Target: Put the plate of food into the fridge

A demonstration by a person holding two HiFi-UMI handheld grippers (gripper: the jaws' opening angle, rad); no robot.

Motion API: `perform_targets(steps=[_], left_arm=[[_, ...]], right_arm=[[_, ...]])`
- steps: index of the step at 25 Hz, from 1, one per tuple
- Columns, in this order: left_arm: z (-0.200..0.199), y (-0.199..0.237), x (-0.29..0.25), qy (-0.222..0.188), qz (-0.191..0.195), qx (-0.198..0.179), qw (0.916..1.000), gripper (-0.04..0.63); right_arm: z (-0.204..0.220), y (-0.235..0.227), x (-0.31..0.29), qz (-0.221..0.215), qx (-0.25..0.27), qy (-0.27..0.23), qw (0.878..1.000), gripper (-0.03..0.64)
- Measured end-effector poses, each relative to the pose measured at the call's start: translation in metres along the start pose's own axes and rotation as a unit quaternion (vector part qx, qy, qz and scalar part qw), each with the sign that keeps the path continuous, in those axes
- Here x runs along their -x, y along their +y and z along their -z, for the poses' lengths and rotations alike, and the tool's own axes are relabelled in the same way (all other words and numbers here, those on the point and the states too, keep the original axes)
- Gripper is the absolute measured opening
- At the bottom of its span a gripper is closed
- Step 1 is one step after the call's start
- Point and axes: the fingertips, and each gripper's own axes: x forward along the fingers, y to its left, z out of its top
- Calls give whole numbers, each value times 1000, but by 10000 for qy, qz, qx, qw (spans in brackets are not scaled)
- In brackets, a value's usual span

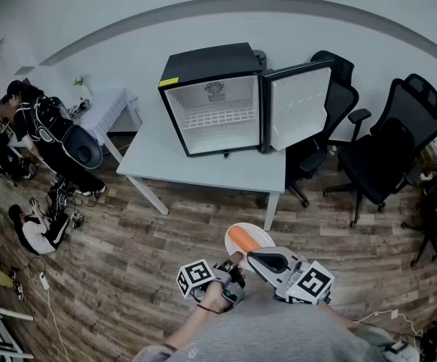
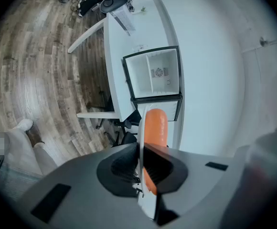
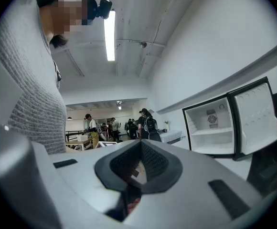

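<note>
- My left claw (image 2: 141, 168) was clamped tight on the plate (image 2: 139, 123) rim, in front of the open fridge (image 2: 155, 75), well apart.
- The orange sausage (image 2: 155, 128) lay along my jaws, far end toward the fridge.
- My right claw (image 3: 139, 163) was closed and empty.
- The fridge's emblem (image 2: 159, 72) and yellow sticker (image 1: 168, 82) were unreadable.

plate (image 1: 266, 237): near rim hidden under the jaws.
food (image 2: 155, 125): lower end behind the jaws; kind unclear.
</note>
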Motion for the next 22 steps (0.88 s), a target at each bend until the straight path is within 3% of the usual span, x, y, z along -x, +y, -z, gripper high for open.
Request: perform_targets(steps=[13,22], left_arm=[[4,0,-7,40,-66,-24,10000,31],[11,0,-15,-43,-62,6,10000,32]], right_arm=[[4,-5,3,-81,-59,69,9999,14],[4,-2,12,-396,-52,8,9992,15]])
